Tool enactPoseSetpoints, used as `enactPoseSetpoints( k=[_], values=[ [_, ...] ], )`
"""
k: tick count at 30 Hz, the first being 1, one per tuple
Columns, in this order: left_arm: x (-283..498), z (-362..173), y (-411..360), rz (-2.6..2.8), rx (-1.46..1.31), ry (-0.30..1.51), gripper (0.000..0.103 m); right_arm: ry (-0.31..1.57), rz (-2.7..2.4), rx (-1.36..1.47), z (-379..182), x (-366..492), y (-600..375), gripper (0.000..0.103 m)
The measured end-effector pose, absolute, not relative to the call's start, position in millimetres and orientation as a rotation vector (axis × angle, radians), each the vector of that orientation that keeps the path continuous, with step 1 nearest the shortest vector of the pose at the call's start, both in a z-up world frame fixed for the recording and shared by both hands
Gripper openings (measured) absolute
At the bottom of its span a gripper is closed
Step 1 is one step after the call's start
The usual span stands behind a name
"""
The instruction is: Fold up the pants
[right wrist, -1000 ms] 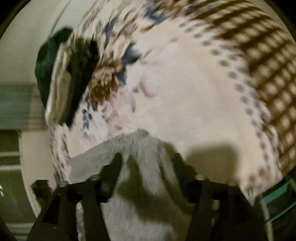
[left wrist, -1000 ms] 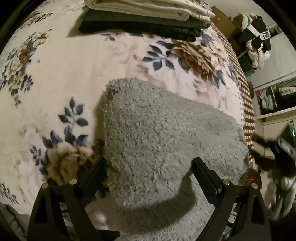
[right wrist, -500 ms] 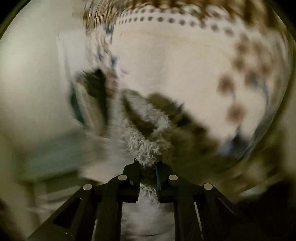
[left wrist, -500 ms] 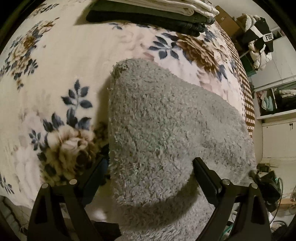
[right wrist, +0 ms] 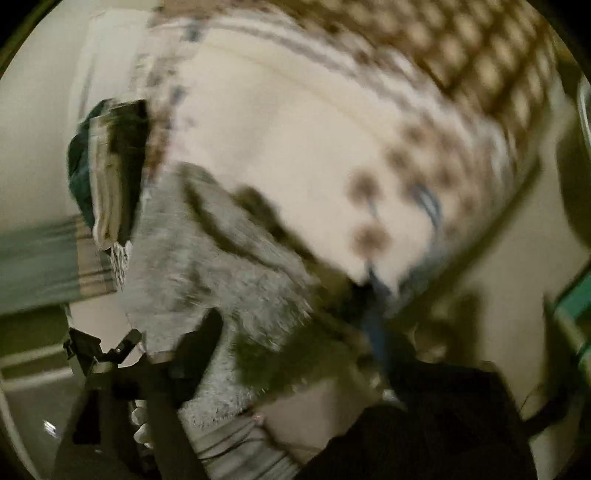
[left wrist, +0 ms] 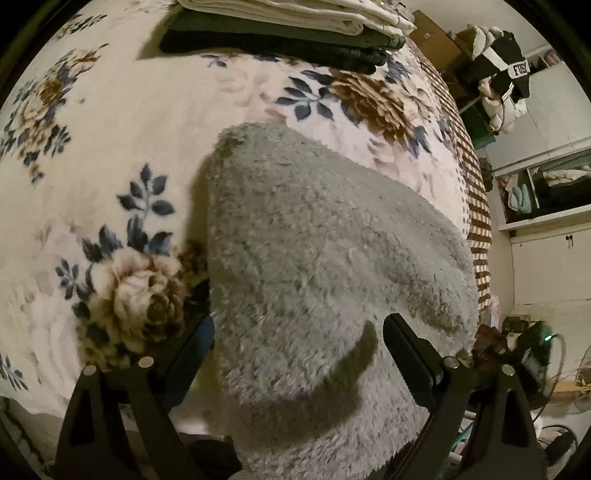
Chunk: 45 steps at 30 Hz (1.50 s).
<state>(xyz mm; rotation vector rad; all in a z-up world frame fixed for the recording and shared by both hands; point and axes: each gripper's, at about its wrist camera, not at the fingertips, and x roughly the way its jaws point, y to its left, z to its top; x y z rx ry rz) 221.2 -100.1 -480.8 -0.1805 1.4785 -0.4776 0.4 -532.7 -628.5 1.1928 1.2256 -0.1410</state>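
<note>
The fluffy grey pants (left wrist: 314, 266) lie folded on the floral blanket (left wrist: 110, 122), reaching from the bed's middle to its near edge. My left gripper (left wrist: 295, 336) is open, its two fingers astride the near part of the pants, not pinching them. The right wrist view is blurred by motion. It shows the grey pants (right wrist: 207, 266) on the blanket's pale part (right wrist: 277, 140). One dark right finger (right wrist: 199, 354) lies against the pants. The other finger is lost in blur and shadow, so I cannot tell the right gripper's state.
A stack of folded clothes (left wrist: 280, 33), white over dark, sits at the far edge of the bed; it also shows in the right wrist view (right wrist: 110, 177). Clothes hang on a rack (left wrist: 502, 77) at the right. Shelves and a cabinet (left wrist: 546, 192) stand beside the bed.
The right gripper was shut on a grey pants edge half a second ago; it has since swung, with the view blurred. The left gripper stayed open over the pants, with slight camera shift.
</note>
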Motion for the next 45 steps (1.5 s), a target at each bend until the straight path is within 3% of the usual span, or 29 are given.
enactPoseSetpoints(
  k=[6, 7, 8, 10, 12, 18, 22, 25, 30, 32, 33, 41, 42, 44, 45],
  values=[
    [221, -478, -96, -0.434, -0.213, 1.455, 0.093, 1.165, -0.089, 0.963, -583, 83, -540, 0.088],
    [223, -474, -100, -0.435, -0.205, 1.444, 0.093, 1.169, -0.064, 0.947, -581, 101, -538, 0.084],
    [227, -468, -106, -0.439, -0.188, 1.433, 0.093, 1.168, -0.03, 0.944, -579, 115, -535, 0.077],
    [239, -454, -130, -0.472, -0.144, 1.409, 0.093, 1.205, 0.05, 0.973, -583, 136, -523, 0.039],
    [249, -444, -155, -0.524, -0.101, 1.384, 0.093, 1.297, 0.068, 0.955, -602, 157, -512, 0.031],
    [270, -439, -237, -0.658, 0.092, 1.386, 0.093, 1.36, -0.032, 0.848, -627, 196, -504, 0.032],
    [277, -450, -297, -0.754, 0.282, 1.402, 0.093, 1.278, -0.113, 0.919, -591, 151, -521, 0.067],
    [278, -471, -333, -0.78, 0.433, 1.429, 0.093, 1.283, -0.241, 0.954, -583, 97, -530, 0.068],
    [286, -525, -360, -0.732, 0.494, 1.57, 0.093, 1.332, -0.297, 1.255, -631, 30, -525, 0.068],
    [290, -544, -357, -0.683, 0.488, 1.612, 0.094, 1.261, -0.282, 1.409, -649, 12, -518, 0.04],
    [292, -549, -357, -0.677, 0.473, 1.632, 0.095, 1.241, -0.277, 1.437, -653, 6, -515, 0.011],
    [290, -558, -350, -0.675, 0.439, 1.654, 0.096, 1.296, -0.321, 1.433, -681, -14, -503, 0.009],
    [290, -555, -349, -0.676, 0.442, 1.64, 0.096, 1.298, -0.304, 1.44, -680, -12, -503, 0.011],
    [286, -535, -345, -0.692, 0.451, 1.571, 0.095, 1.281, -0.282, 1.452, -672, -9, -510, 0.022],
    [285, -523, -344, -0.705, 0.432, 1.544, 0.095, 1.26, -0.257, 1.454, -664, -6, -514, 0.044]
  ],
)
